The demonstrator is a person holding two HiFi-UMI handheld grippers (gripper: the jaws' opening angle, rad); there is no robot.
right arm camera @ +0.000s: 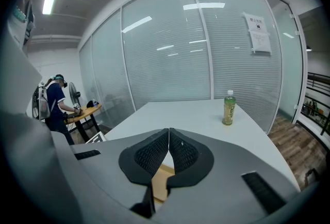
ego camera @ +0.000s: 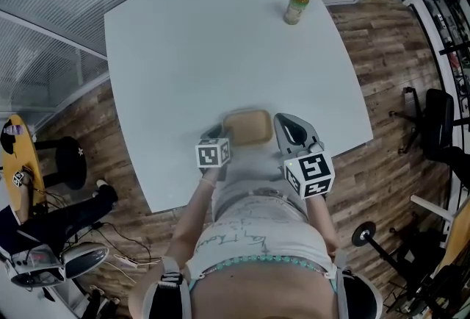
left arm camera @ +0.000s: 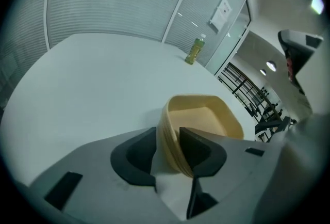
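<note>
The left hand-held gripper (left arm camera: pixel 166 139) clamps its smooth dark jaws on the near wall of a tan, rounded-square bowl (left arm camera: pixel 209 114) on the pale grey desk (left arm camera: pixel 103 78). Beside it, the right hand-held gripper (right arm camera: pixel 168 153) is clenched empty, its ribbed pads touching. A green plastic bottle (left arm camera: pixel 194 50) stands far ahead.

We see a matt tan bowl (left arm camera: pixel 206 120), seemingly pressed paper with ribbed walls, on our smooth, pale, satin counter (ego camera: pixel 205 53); the bottle (ego camera: pixel 297 6) is glossy clear plastic.

One tan bowl (ego camera: pixel 248 126), one bottle (ego camera: pixel 297 6), one white table (ego camera: pixel 183 45), two grippers: left gripper (ego camera: pixel 215 133), right gripper (ego camera: pixel 281 121)
</note>
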